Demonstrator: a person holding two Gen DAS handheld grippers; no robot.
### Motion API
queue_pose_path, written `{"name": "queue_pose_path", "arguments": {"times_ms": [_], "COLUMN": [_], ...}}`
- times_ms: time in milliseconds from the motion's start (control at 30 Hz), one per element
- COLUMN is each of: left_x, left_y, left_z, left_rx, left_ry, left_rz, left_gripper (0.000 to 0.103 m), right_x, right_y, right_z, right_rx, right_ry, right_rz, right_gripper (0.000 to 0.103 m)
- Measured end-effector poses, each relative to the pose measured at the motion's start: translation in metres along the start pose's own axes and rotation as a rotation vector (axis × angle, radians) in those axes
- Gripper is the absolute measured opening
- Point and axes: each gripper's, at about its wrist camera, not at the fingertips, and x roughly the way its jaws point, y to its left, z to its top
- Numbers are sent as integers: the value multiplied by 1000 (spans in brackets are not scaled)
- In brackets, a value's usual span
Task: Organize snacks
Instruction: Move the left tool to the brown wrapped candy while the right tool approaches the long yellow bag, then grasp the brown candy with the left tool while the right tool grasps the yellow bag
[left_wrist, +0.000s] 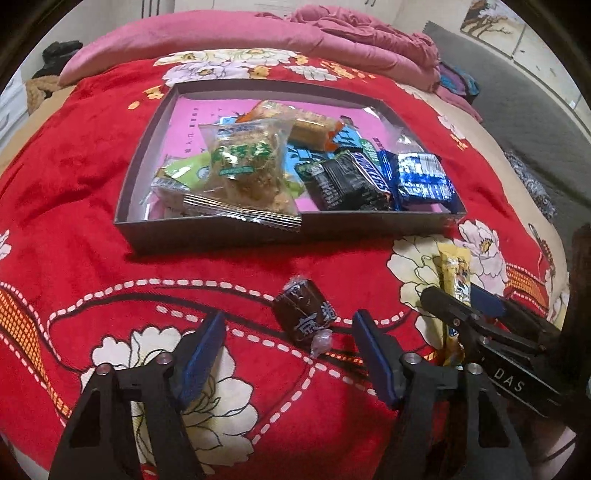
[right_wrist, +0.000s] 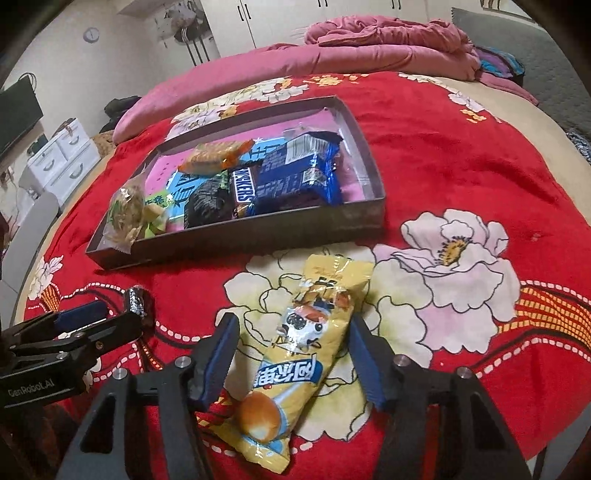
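Right gripper open astride yellow snack packet just before box; close mid-packet, gently, lift level.

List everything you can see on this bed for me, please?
box: one, grey with pink bottom, on the blanket, holding mixed wrapped snacks
brown candy: one, on the blanket before the box, between the left tool's fingers
yellow snack packet: one, on the blanket, between the right tool's fingers
blanket: one, red with flowers
quilt: one, pink, bunched behind
left tool: black, blue pads, open
right tool: same, open around the packet
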Motion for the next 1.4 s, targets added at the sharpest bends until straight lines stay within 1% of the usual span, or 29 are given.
{"name": "queue_pose_path", "arguments": {"times_ms": [33,67,100,133,167,200,233,333,400,433,500,567,767,933,1100,1233,1300,1400], "left_x": [1,1,2,3,5,7,9,12,14,14,15,15,12,-5,-19,-22,-25,-27], "left_y": [-2,-4,-6,-8,-11,-13,-14,-18,-19,-19,-18,-15,-1,-4,-12,-15,-16,-15], "left_z": [0,0,0,1,0,0,0,0,1,1,2,3,6,7,8,11,11,13], "left_rx": [9,18,29,38,49,57,65,84,92,93,91,78,-6,-1,34,39,42,40], "left_ry": [-2,-5,-8,-7,-1,4,8,8,8,8,8,10,12,-53,-122,-143,-156,-175], "left_rz": [3,7,12,14,15,17,20,30,34,34,30,19,-68,-100,-100,-94,-87,-77], "left_gripper": [66,62,60,59,56,53,52,51,49,48,44,38,38,37,37,37,37,37], "right_x": [1,2,3,4,5,6,7,6,5,5,4,1,-11,-18,-20,-24,-29,-35], "right_y": [0,0,0,0,0,1,2,6,8,8,7,9,13,7,3,6,8,14], "right_z": [0,1,1,2,2,3,4,5,6,6,7,9,13,19,24,26,28,30], "right_rx": [-1,-1,-3,-6,-13,-22,-28,-47,-50,-46,-33,-33,-45,-20,1,-10,-26,-59], "right_ry": [0,3,5,5,7,9,9,7,3,2,-1,-12,-56,-87,-107,-129,-150,-182], "right_rz": [6,15,22,25,32,32,33,49,51,57,83,108,159,180,197,208,224,222], "right_gripper": [50,48,44,40,38,35,32,27,25,20,19,18,18,18,18,18,18,18]}}
